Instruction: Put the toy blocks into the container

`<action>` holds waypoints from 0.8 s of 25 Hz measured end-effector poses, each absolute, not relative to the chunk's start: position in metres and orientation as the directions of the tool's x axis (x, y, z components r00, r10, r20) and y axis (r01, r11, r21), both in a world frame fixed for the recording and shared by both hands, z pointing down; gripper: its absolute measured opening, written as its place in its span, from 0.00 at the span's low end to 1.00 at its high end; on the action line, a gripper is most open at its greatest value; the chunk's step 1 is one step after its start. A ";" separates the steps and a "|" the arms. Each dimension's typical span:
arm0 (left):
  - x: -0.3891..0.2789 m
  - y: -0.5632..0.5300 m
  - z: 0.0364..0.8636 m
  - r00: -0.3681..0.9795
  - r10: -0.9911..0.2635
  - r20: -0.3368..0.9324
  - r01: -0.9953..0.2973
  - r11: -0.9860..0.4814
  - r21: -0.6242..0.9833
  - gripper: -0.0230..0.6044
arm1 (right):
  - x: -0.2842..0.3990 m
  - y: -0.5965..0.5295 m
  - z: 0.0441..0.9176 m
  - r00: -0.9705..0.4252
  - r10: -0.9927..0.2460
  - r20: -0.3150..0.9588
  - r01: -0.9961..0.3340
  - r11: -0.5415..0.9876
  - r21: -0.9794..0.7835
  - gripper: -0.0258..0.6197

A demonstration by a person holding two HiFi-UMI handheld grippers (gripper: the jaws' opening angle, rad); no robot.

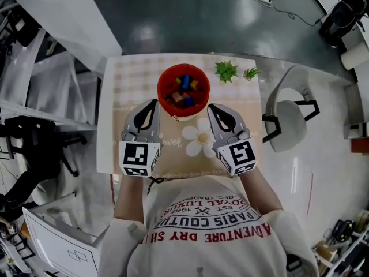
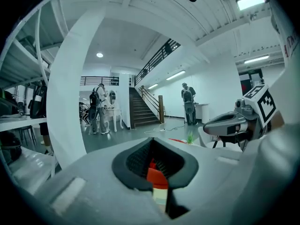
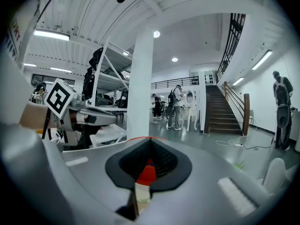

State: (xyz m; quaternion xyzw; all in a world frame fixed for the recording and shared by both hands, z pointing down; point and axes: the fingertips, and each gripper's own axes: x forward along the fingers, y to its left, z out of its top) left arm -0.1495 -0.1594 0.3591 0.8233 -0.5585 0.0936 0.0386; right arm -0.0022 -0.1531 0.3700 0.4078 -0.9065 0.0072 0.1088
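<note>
Left gripper (image 1: 153,103) and right gripper (image 1: 211,107), closed and empty, flank red container (image 1: 165,77) holding toy blocks (image 1: 184,91).

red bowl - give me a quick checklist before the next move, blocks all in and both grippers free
1. Coloured toy blocks lie inside the round red plastic bowl: ok.
2. No loose block on the visible part of the checked-cloth table: ok.
3. Left gripper, jaws together, nothing held: ok.
4. Right gripper, jaws together, nothing held: ok.
5. Gripper tips clear of the bowl's rim: cannot tell.
6. Two small green plants beside the bowl, out of the way: ok.
</note>
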 end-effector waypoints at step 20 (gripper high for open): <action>-0.179 -0.113 0.352 0.448 -0.877 0.172 -0.887 -0.461 -0.040 0.05 | -0.038 -0.123 0.358 -0.649 -0.742 0.169 -0.735 0.668 0.113 0.04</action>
